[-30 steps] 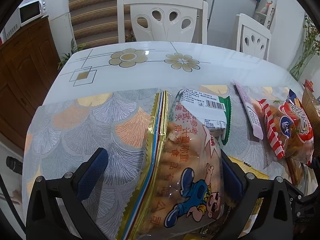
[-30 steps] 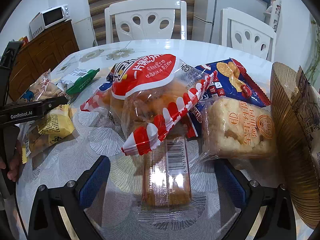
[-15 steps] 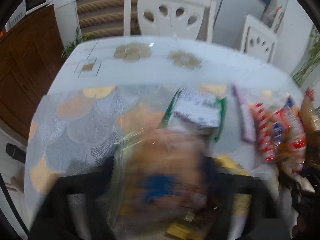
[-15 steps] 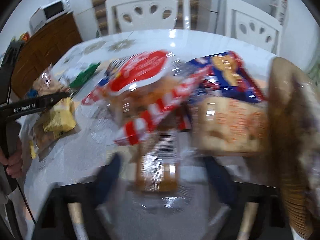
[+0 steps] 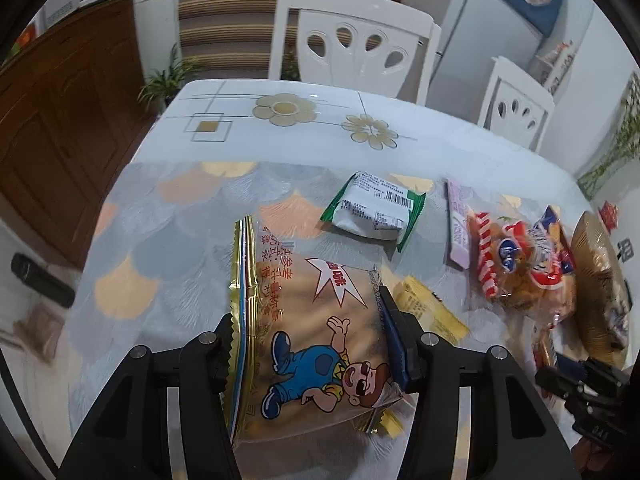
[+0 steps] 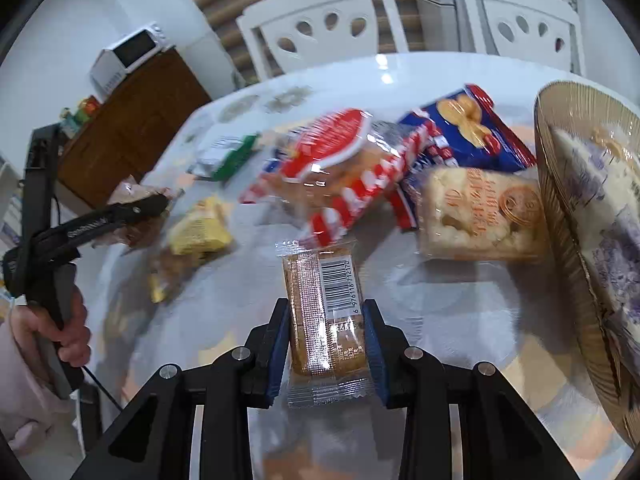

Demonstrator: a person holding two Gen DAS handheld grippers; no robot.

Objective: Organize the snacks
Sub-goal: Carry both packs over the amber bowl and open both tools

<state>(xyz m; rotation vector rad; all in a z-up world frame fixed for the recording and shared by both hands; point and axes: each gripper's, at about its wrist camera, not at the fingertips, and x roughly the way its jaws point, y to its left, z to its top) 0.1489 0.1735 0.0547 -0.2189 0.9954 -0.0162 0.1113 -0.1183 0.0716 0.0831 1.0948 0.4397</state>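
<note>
In the left wrist view my left gripper (image 5: 308, 308) is shut on a clear biscuit bag (image 5: 312, 344) with a gold edge and a cartoon boy, held just above the patterned tablecloth (image 5: 160, 248). In the right wrist view my right gripper (image 6: 326, 306) is shut on a small clear-wrapped cake bar (image 6: 320, 276) with a barcode, its blue pads (image 6: 280, 332) pressing both long sides. The bar hangs a little above the table. The left gripper (image 6: 156, 202) also shows at the left of this view, with a hand (image 6: 68, 332) on its handle.
A woven basket (image 6: 568, 208) at the right holds a purple-white packet (image 6: 612, 216). Beside it lie a rice-cracker pack (image 6: 480, 216), a blue bag (image 6: 468, 128) and a red-striped bag (image 6: 344, 172). A yellow packet (image 5: 430, 312), green-white packet (image 5: 374, 210) and pink bar (image 5: 456, 224) lie nearby. White chairs (image 5: 356, 40) stand beyond.
Both grippers went from wide open around their packs to shut on them. Each has lifted its pack off the table, and both views have tilted.
</note>
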